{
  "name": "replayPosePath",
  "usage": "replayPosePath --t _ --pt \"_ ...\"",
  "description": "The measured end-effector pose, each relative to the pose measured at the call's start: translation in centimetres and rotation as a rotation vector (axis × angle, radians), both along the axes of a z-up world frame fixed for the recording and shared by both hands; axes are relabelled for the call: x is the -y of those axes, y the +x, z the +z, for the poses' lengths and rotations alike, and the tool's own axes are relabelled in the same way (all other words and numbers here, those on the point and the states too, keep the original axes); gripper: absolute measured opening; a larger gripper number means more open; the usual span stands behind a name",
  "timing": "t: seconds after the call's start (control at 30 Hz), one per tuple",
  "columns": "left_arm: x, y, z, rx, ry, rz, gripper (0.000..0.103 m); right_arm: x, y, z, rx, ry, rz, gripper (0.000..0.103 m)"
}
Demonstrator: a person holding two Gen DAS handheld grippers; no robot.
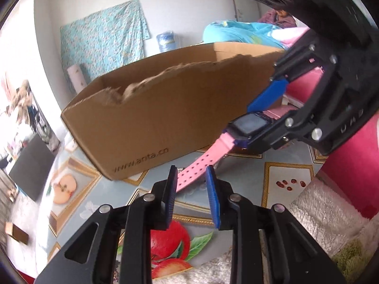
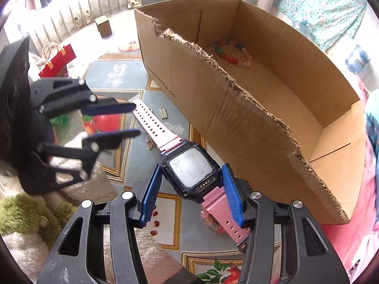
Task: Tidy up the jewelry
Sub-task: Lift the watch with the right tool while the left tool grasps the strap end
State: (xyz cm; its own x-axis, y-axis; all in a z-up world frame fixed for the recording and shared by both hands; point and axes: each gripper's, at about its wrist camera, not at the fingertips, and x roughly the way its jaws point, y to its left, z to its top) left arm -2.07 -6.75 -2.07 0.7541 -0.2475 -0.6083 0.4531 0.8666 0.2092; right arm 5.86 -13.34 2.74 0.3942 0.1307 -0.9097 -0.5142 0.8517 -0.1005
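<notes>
Now the right gripper (image 2: 191,189) clamps the case of the pink watch (image 2: 190,169) just beside the torn front edge of the cardboard box (image 2: 236,123). Its strap reaches toward the left gripper (image 1: 191,182), whose jaws stand apart, gripping nothing. Inside the box a bead bracelet (image 2: 233,53) lies at the far end, the near floor bare.

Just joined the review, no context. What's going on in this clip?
A person with two handheld grippers is sorting jewelry into a cardboard box. The right gripper has its jaws clamped on the case of a pink watch, held beside the box. The left gripper sits by the free strap end without gripping it. A bead bracelet already lies in the box.
</notes>
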Motion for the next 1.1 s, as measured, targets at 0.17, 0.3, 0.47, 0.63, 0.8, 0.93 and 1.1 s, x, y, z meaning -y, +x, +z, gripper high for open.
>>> replayPosePath --t 0.17,0.3,0.47,0.63,0.8,0.93,1.1 --pt "1.7 -0.2 -0.5 0.07 0.086 -0.007 0.024 1.3 1.0 0.9 -0.044 0.071 -0.077 0.048" --pt "1.7 -0.6 -0.5 0.083 0.085 -0.025 0.024 2.3 1.2 0.8 -0.079 0.122 -0.124 0.048" --pt "1.9 -1.3 -0.6 0.11 0.131 -0.058 0.024 3.1 0.9 0.8 -0.078 0.146 -0.144 0.048" --pt "2.6 -1.5 -0.9 0.097 0.167 -0.03 0.024 3.4 0.7 1.7 -0.088 0.181 -0.143 0.048" --pt "2.1 -1.1 -0.1 0.096 0.142 -0.006 0.024 3.0 0.1 2.1 -0.129 0.176 -0.133 0.048" --pt "2.1 -0.9 0.2 0.1 0.153 0.008 0.024 2.9 -0.4 2.4 -0.127 0.206 -0.14 0.048" --pt "1.1 -1.8 2.1 0.052 0.112 0.023 0.013 2.9 -0.9 1.6 -0.195 0.337 -0.166 0.048"
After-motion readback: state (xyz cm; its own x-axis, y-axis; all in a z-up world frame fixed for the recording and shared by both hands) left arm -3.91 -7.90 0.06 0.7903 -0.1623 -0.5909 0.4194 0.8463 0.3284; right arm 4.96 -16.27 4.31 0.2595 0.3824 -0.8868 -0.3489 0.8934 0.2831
